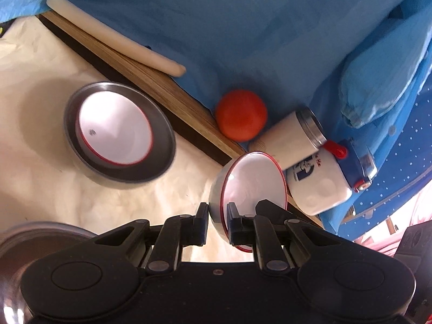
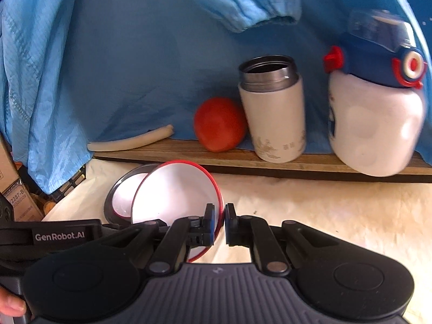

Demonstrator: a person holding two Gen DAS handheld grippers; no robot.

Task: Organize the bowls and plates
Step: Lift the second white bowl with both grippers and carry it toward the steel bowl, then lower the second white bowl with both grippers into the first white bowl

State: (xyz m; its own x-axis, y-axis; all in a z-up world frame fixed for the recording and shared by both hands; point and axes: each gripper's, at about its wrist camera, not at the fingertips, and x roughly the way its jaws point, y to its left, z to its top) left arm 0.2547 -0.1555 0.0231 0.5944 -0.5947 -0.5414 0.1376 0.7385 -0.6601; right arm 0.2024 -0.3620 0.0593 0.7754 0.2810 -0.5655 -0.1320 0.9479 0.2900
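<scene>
The left gripper (image 1: pixel 218 225) is pinching the rim of a white red-edged bowl (image 1: pixel 253 181), its jaws nearly closed with only the bowl wall between them, and the bowl is hanging tilted on edge above the cream cloth (image 1: pixel 40 86). The right gripper (image 2: pixel 220 224) is clamping what looks like the same bowl's rim from the other side, jaws narrowed to a sliver. Judging by this, the carrying step is under way. Beyond sits a steel bowl (image 1: pixel 118 132) already holding another white bowl (image 1: pixel 114 127); nesting there seems next, calling for levelling first. Behind, an orange ball (image 1: pixel 241 115), a flask (image 1: pixel 294 137) and a bottle (image 1: pixel 324 183) are standing on a wooden board (image 1: pixel 167 91).
</scene>
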